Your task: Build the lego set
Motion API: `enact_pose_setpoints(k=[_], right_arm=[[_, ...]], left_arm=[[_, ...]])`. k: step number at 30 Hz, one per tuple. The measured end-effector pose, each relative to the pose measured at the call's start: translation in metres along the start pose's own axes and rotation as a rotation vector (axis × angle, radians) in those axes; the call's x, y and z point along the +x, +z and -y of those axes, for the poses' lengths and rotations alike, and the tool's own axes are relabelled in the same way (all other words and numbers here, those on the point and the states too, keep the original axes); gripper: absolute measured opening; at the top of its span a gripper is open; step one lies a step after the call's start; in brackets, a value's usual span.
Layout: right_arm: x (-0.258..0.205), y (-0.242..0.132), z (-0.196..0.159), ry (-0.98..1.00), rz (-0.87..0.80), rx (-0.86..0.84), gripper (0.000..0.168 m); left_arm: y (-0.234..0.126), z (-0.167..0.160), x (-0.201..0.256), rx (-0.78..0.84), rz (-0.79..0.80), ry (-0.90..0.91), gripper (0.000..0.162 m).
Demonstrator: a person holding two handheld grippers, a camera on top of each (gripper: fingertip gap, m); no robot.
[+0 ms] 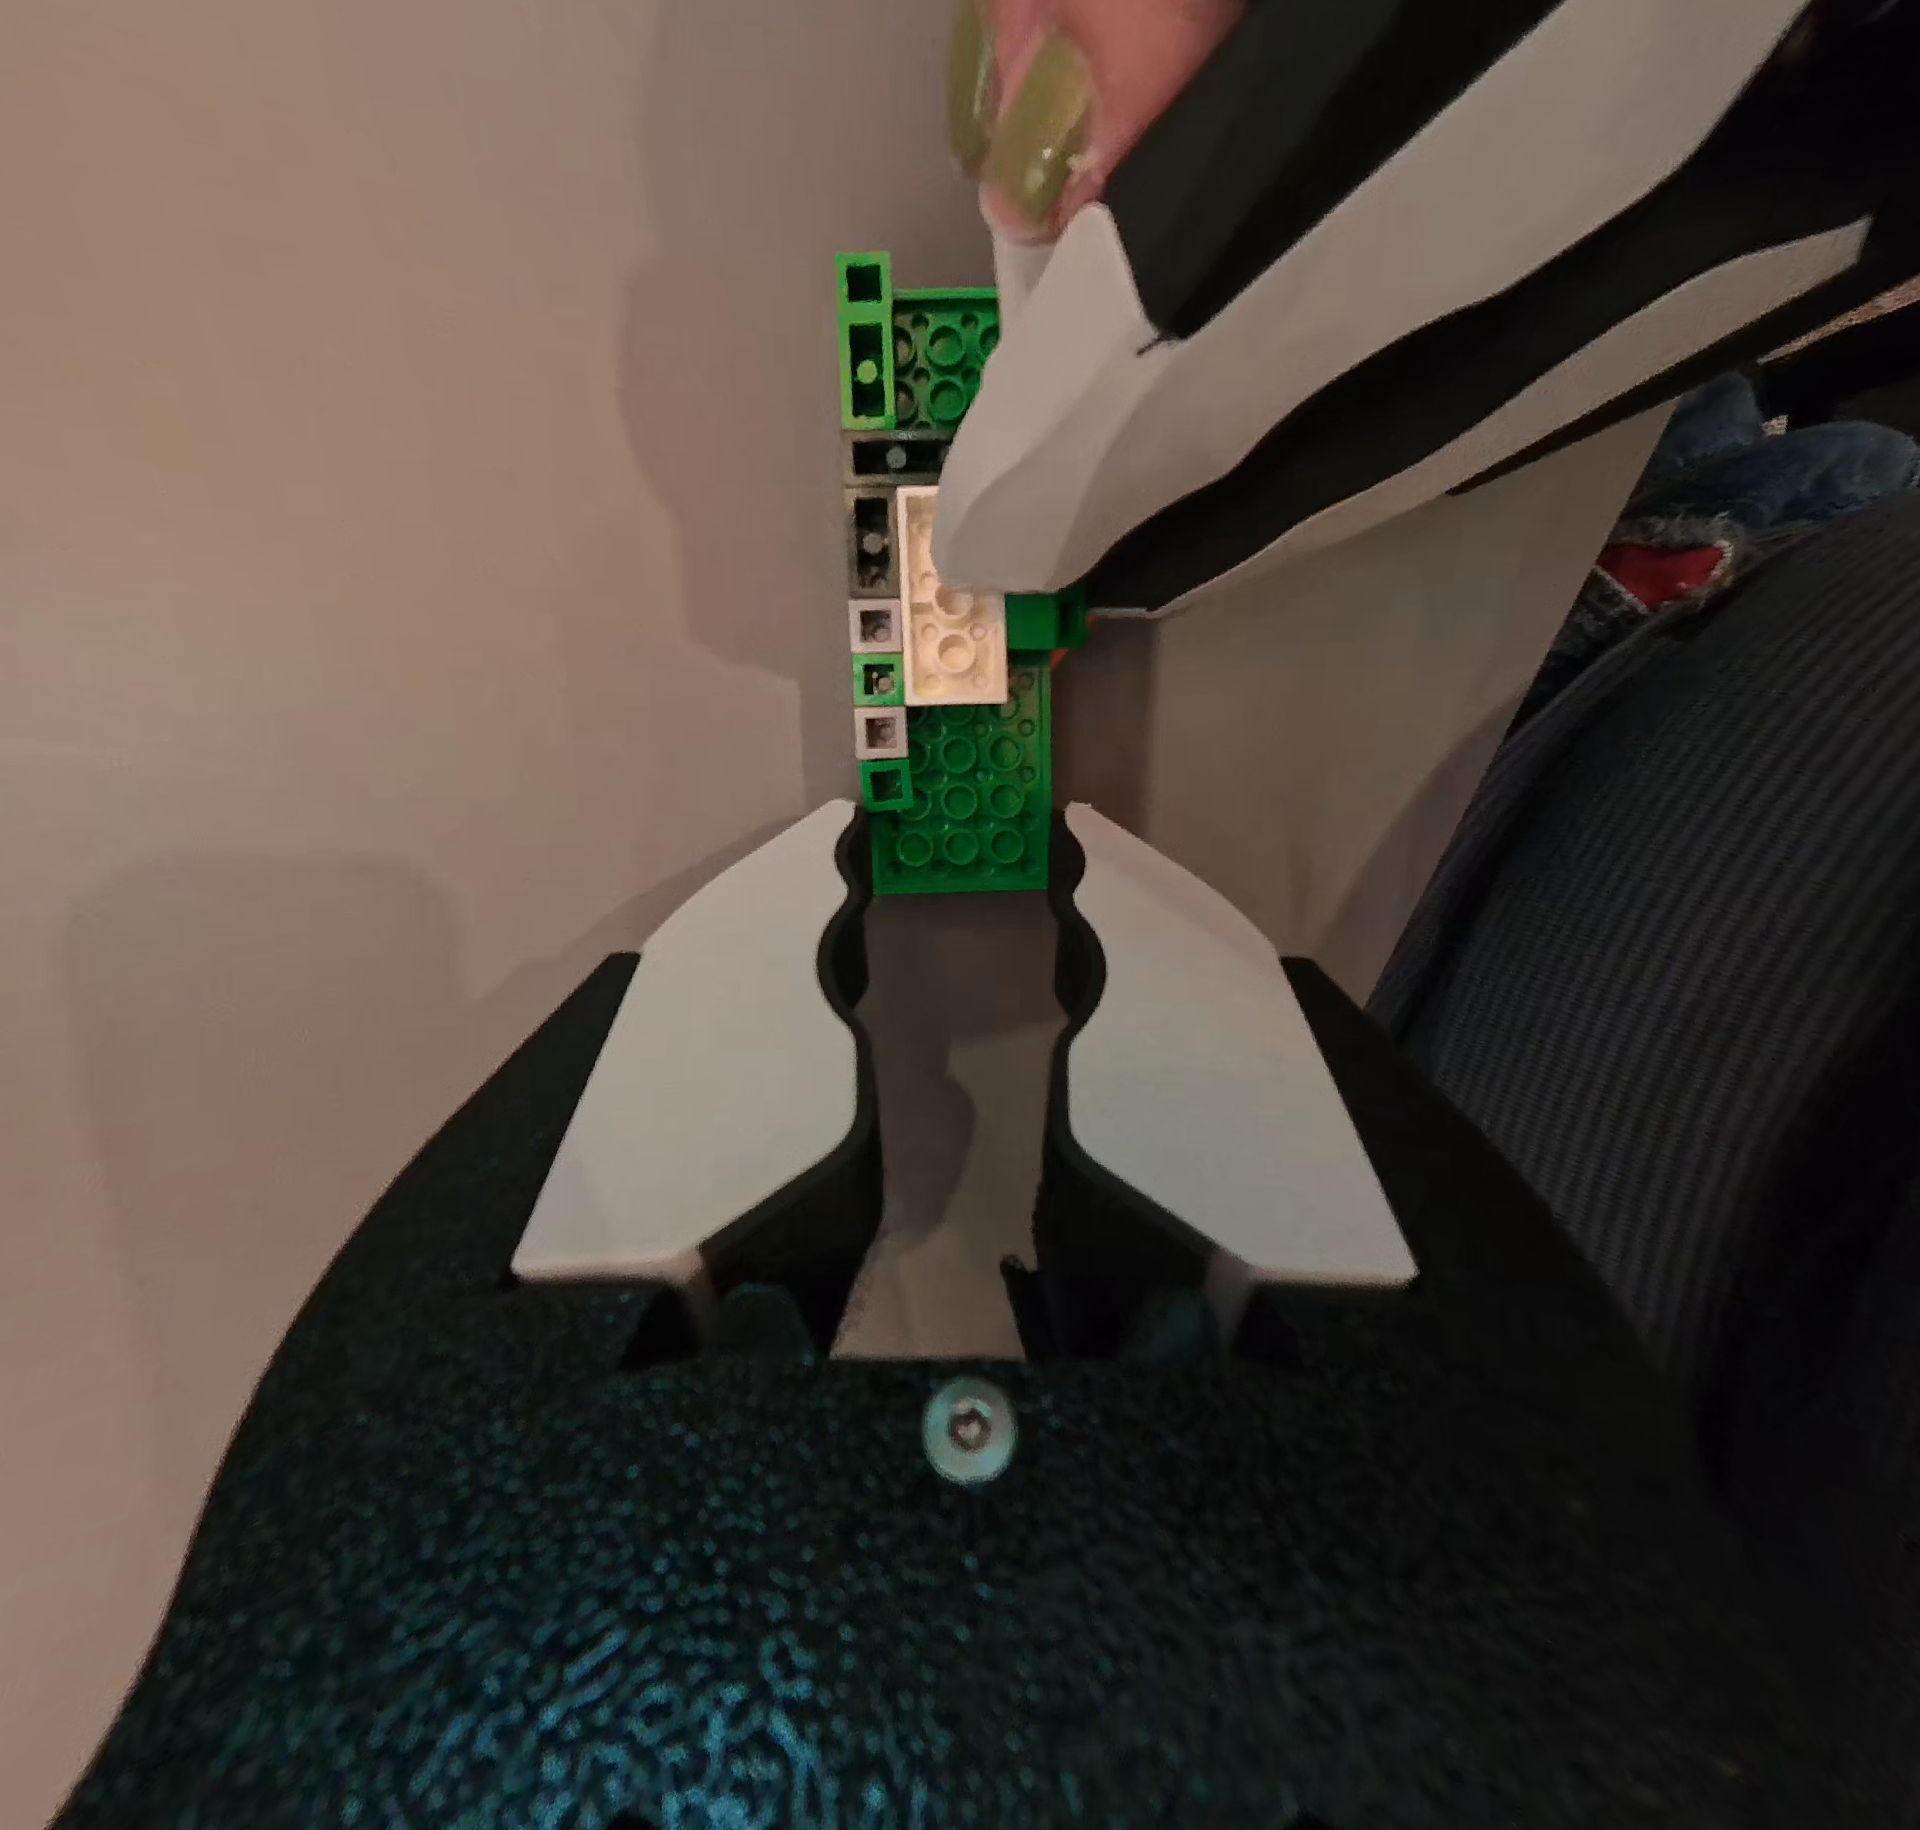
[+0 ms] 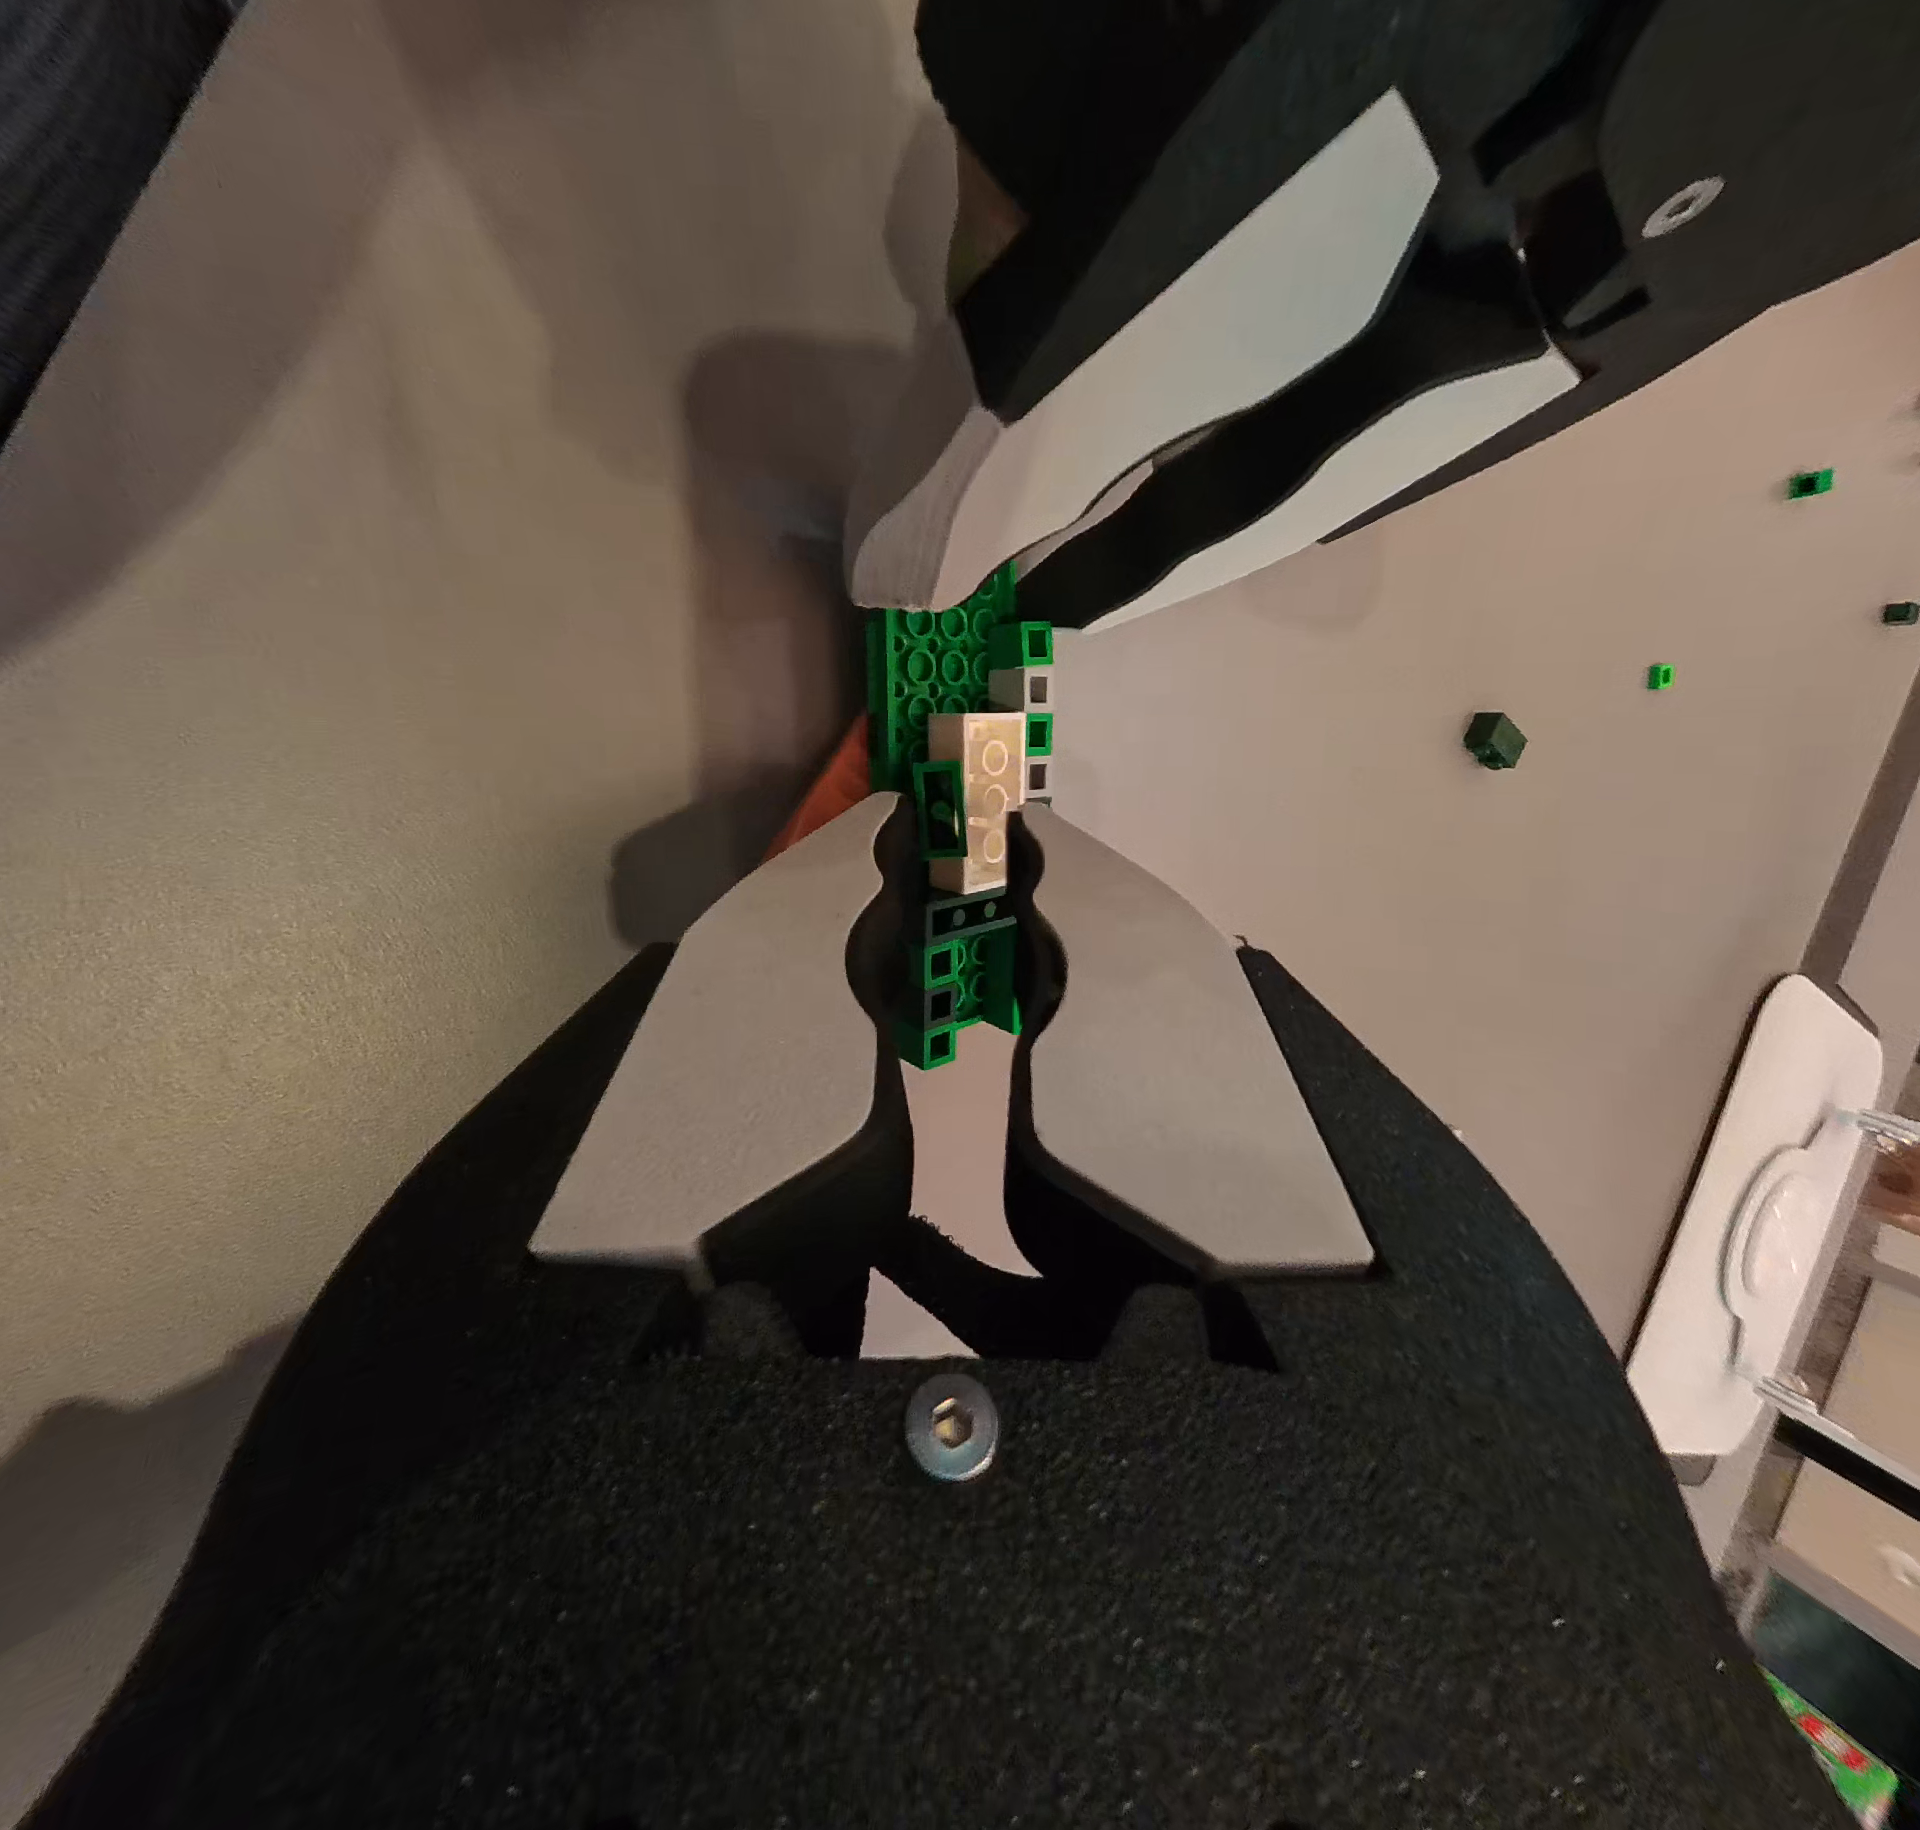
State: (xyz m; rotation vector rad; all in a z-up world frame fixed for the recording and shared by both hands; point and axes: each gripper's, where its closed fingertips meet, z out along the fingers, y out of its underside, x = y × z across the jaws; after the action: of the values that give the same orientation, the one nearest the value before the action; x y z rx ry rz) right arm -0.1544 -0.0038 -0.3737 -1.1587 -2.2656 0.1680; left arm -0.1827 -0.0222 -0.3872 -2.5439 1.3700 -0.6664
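The lego assembly (image 1: 961,824) is glossy moulded plastic, green with a white plate (image 1: 956,637). The left tool (image 1: 961,845) has smooth matt grey plastic fingers (image 1: 727,1032) on a coarse, grainy black body, with a bright metal screw (image 1: 968,1429). Beneath the assembly, the worktop (image 1: 312,533) looks matt and smooth. Ribbed dark cloth (image 1: 1662,949) lies right of it.

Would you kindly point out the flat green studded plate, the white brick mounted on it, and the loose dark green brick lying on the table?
Flat green studded plate (image 1: 971,824): left wrist view, its round sockets.
White brick (image 1: 956,642): left wrist view, its socketed face.
Loose dark green brick (image 2: 1494,739): right wrist view, its centre.
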Motion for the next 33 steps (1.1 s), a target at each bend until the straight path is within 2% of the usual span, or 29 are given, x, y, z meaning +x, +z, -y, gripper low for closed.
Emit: enact_pose_setpoints(k=[12, 19, 33], right_arm=[[-0.0017, -0.0031, -0.0009, 0.116, 0.069, 0.026, 0.022], [-0.0009, -0.0088, 0.0010, 0.117, 0.062, 0.052, 0.022], [-0.0043, -0.0040, -0.0079, 0.080, 0.038, -0.021, 0.027]], left_arm=[[0.0002, -0.0016, 0.0021, -0.011, -0.019, -0.004, 0.032], [0.0003, -0.0019, 0.0019, -0.013, -0.021, -0.005, 0.032], [0.0013, -0.0036, 0.0031, -0.028, -0.029, -0.012, 0.032]])
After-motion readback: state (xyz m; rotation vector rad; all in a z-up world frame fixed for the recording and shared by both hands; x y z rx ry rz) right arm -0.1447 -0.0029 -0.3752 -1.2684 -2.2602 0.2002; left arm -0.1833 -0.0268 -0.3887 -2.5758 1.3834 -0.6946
